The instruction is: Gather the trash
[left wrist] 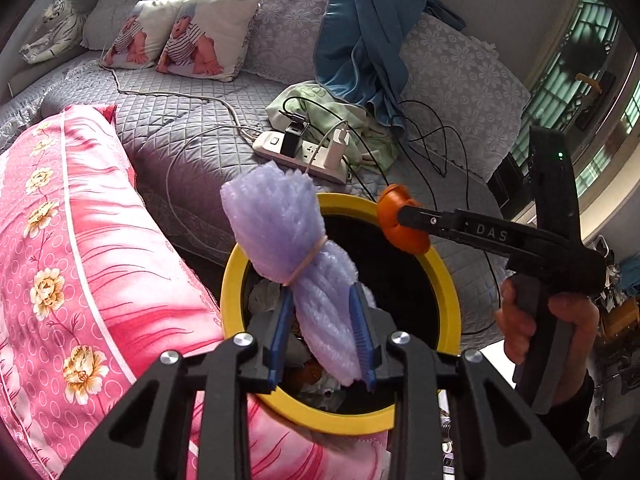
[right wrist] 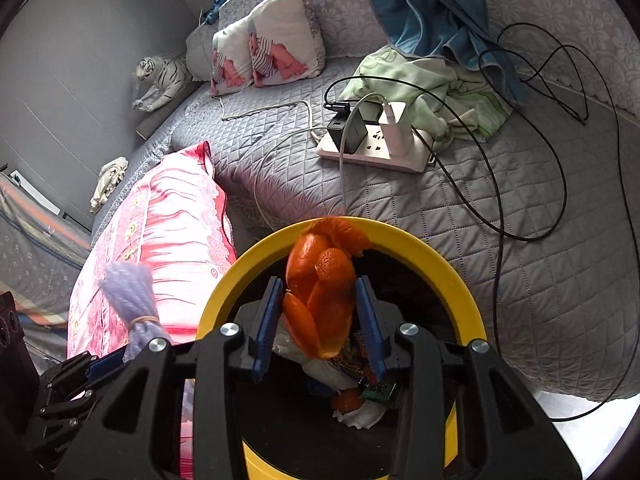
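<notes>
A black bin with a yellow rim [left wrist: 448,276] [right wrist: 424,248] stands against the bed, with paper and wrappers inside. My left gripper [left wrist: 322,320] is shut on a purple foam net bundle [left wrist: 288,248] tied with a rubber band, held over the bin's near side. The bundle also shows in the right wrist view [right wrist: 132,296]. My right gripper [right wrist: 318,312] is shut on orange peel [right wrist: 324,292] over the bin's opening. In the left wrist view the right gripper [left wrist: 404,220] holds the peel [left wrist: 396,220] above the far rim.
A pink floral pillow [left wrist: 72,264] lies left of the bin. On the grey quilted bed [right wrist: 520,240] sit a white power strip [right wrist: 376,144] with chargers, black cables [right wrist: 560,168], a green cloth [right wrist: 440,84], blue fabric and two baby-print cushions [left wrist: 192,40].
</notes>
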`<state>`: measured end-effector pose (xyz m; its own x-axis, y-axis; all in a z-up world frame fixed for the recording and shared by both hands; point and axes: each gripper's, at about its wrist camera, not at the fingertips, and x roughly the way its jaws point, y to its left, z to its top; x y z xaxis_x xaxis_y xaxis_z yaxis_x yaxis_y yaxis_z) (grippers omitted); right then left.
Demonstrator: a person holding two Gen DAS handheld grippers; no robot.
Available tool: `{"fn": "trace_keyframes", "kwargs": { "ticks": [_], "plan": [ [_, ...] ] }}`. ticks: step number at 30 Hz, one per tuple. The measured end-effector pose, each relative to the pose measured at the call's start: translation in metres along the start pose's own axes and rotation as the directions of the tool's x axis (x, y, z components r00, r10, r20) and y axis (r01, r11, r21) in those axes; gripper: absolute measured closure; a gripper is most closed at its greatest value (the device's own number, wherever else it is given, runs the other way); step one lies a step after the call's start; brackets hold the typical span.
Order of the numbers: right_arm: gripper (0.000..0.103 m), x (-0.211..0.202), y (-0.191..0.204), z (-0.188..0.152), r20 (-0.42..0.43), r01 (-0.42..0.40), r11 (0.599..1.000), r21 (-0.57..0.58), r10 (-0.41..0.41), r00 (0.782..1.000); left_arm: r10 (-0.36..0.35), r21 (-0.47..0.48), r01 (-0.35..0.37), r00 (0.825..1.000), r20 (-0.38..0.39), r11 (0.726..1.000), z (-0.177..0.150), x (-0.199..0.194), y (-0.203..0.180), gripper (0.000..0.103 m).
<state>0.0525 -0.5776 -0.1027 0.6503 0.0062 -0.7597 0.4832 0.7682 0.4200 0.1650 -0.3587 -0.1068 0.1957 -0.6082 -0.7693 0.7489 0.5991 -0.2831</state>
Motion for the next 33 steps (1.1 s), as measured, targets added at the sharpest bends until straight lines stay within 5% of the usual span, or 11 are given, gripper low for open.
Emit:
{"fn": "trace_keyframes", "kwargs": {
  "ticks": [3,11,18,24,31,33],
  "plan": [
    [0.06,-0.007,-0.005,0.003,0.02,0.011,1.0,0.019,-0.011,1.0,-0.003,-0.016,0.004,1.0,0.018,1.0,0.001,-0.005,0.004,0.063],
    [0.06,-0.03,0.003,0.008,0.069,0.03,1.0,0.009,-0.03,0.997,0.032,-0.063,-0.025,0.994,0.107,0.998,0.001,-0.047,0.027,0.063],
    [0.06,-0.043,0.054,0.006,0.121,0.026,0.996,-0.084,-0.016,0.992,0.146,-0.154,-0.113,0.965,0.219,0.982,-0.022,-0.123,0.079,0.063],
    [0.059,-0.035,0.136,-0.017,0.12,-0.023,0.97,-0.241,0.053,0.991,0.32,-0.263,-0.247,0.904,0.284,0.933,-0.07,-0.197,0.129,0.063],
    [0.053,-0.029,0.24,-0.075,0.132,-0.087,0.897,-0.433,0.159,0.978,0.512,-0.419,-0.365,0.796,0.323,0.831,-0.15,-0.266,0.17,0.063],
    [0.051,-0.032,0.264,-0.093,0.164,-0.082,0.877,-0.474,0.179,0.97,0.555,-0.449,-0.386,0.756,0.346,0.806,-0.168,-0.282,0.172,0.053]
  ]
}}
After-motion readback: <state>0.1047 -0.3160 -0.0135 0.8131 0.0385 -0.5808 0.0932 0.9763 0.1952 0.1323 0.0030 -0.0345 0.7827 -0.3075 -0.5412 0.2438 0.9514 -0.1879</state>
